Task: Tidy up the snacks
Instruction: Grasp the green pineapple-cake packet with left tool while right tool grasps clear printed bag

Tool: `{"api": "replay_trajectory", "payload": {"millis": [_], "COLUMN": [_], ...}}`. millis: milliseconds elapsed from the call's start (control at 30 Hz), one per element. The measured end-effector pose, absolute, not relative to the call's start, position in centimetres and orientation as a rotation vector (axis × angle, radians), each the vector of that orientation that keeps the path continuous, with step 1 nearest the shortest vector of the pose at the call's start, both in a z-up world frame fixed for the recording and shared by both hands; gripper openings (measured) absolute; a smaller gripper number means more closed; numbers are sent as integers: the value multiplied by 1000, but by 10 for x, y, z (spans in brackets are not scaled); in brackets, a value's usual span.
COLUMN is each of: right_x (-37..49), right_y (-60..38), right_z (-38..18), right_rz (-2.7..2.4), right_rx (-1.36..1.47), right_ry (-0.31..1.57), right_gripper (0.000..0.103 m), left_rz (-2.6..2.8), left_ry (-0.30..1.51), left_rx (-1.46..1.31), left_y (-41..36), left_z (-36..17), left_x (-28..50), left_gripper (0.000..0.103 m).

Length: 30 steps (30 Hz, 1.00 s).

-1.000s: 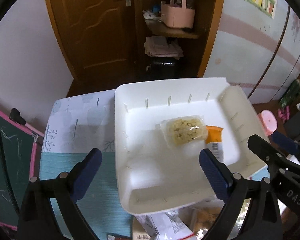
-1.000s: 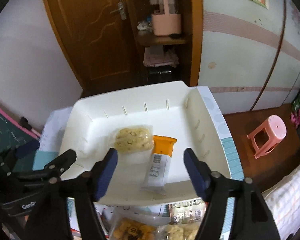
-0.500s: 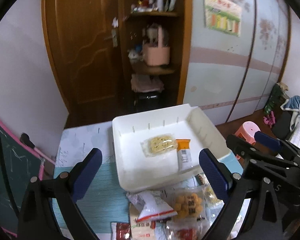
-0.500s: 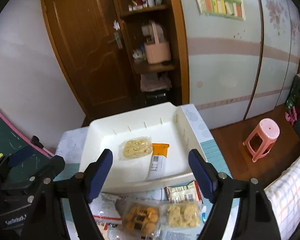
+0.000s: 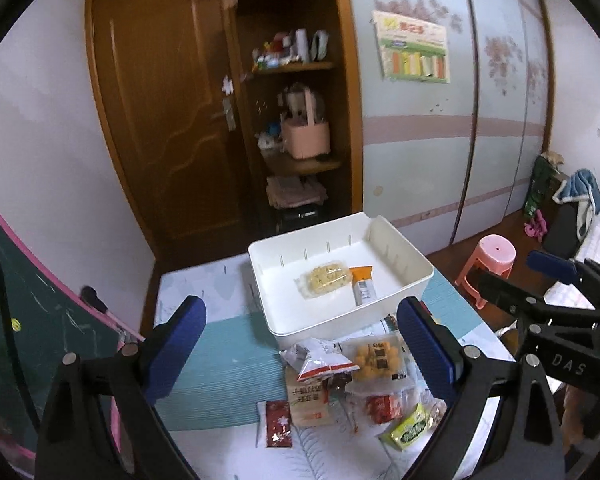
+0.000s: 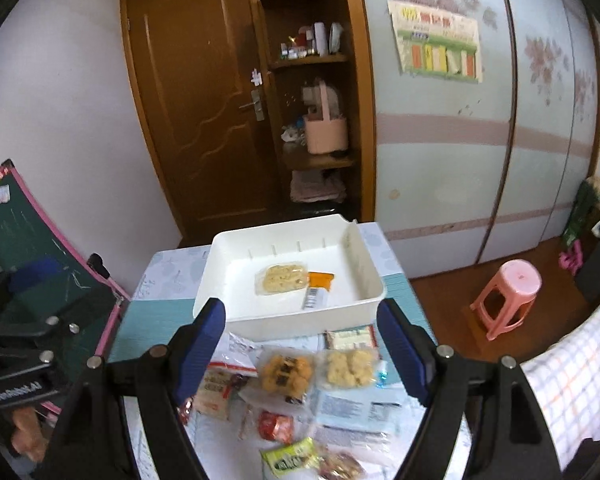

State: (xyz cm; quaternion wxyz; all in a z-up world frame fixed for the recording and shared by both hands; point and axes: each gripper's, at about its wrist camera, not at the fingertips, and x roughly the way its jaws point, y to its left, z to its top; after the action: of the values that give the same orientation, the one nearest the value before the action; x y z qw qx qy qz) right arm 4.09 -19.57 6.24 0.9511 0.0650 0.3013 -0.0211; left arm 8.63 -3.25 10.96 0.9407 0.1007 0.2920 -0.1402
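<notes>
A white bin (image 5: 416, 282) (image 6: 216, 280) stands at the far end of the table. Inside it lie a clear pack of yellow puffs (image 5: 327, 277) (image 6: 282, 277) and an orange-topped bar (image 5: 363, 285) (image 6: 317, 290). A heap of snack packets (image 5: 356, 380) (image 6: 300, 380) lies on the table in front of the bin, among them a pack of yellow balls (image 5: 378, 359) (image 6: 287, 372) and a green packet (image 5: 408, 428) (image 6: 290, 458). My left gripper (image 5: 300, 348) hovers open above the heap, holding nothing. My right gripper (image 6: 302, 348) is open too, empty, above the same heap.
The table (image 5: 220, 364) has a teal and white cloth. A chalkboard (image 5: 28, 320) leans at the left. A pink stool (image 6: 508, 300) stands on the floor to the right, a checked bed cover (image 6: 572, 368) beyond it. Behind the table are a wooden door and shelves.
Both grippers have pulled back and up from the bin. The bin now looks smaller and farther, and the heap of packets in front of it has come into view.
</notes>
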Motion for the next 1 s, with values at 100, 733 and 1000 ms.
{"api": "replay_trajectory", "payload": {"millis": [100,733,1000], "right_x": [23,-17,-10], "right_y": [-195,-222,-253], "right_z": [63,8,-72], "right_rz": [-51,-102,-112], "right_rx": [121,62,131], "right_ry": [608,668,822], "right_gripper": [79,79,79], "left_rz": [-313,-421,-393], "left_ry": [577,797,994], "left_rx": [216,136,80], "left_y": [-30,-37,-45], "left_z": [115,22,-68], "left_x": [64,60,85], "left_gripper": [96,96,96]}}
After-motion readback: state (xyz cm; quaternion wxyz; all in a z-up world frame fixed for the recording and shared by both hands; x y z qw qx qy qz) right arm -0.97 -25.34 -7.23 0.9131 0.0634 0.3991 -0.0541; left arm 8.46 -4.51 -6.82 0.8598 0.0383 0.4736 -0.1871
